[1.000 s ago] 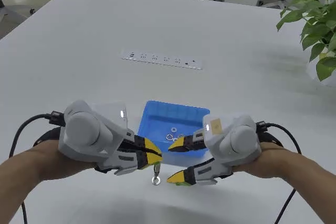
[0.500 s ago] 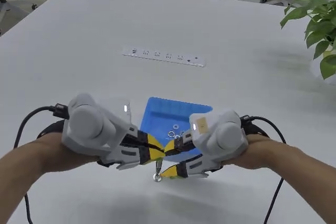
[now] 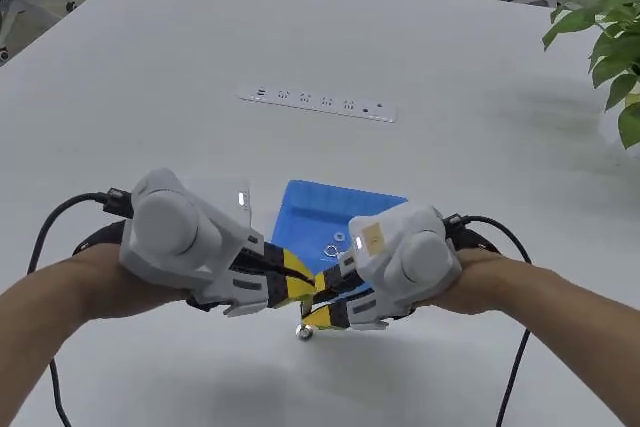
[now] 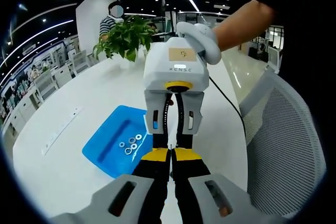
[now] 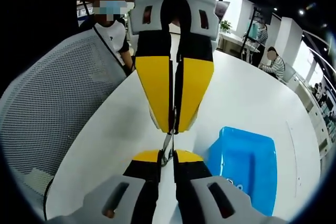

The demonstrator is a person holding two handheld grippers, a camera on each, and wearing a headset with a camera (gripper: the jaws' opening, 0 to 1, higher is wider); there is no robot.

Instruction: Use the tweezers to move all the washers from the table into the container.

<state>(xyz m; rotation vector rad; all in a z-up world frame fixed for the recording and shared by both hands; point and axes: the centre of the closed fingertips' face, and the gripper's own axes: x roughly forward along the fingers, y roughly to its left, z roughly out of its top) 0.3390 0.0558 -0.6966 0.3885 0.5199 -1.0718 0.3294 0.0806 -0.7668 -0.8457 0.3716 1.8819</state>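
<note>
The tweezers [image 5: 169, 141] show in the right gripper view as a thin metal strip running between the two sets of yellow tips. The left gripper [image 5: 174, 128] has its long jaws pressed together on one end. The right gripper [image 5: 167, 157] has its jaws drawn in on the other end, with barely a gap (the strip seems to touch at least one pad). In the head view the two grippers meet tip to tip, low over the table [image 3: 450, 127], just in front of the container's near edge.

Right below the meeting tips lies one washer [image 3: 303, 333] on the white surface, outside the container. Whether the tweezers' points touch it I cannot tell.

The container [image 3: 310, 205], a shallow blue tray, sits just behind the grippers. A few washers [image 3: 333, 245] lie clustered in its near half.

Beyond the tray, well apart from it, a white power strip [image 3: 318, 104] lies flat on the table. A green plant [image 3: 605, 37] stands at the far right edge. A mesh-backed chair [image 4: 286, 145] shows to the side in the left gripper view.
</note>
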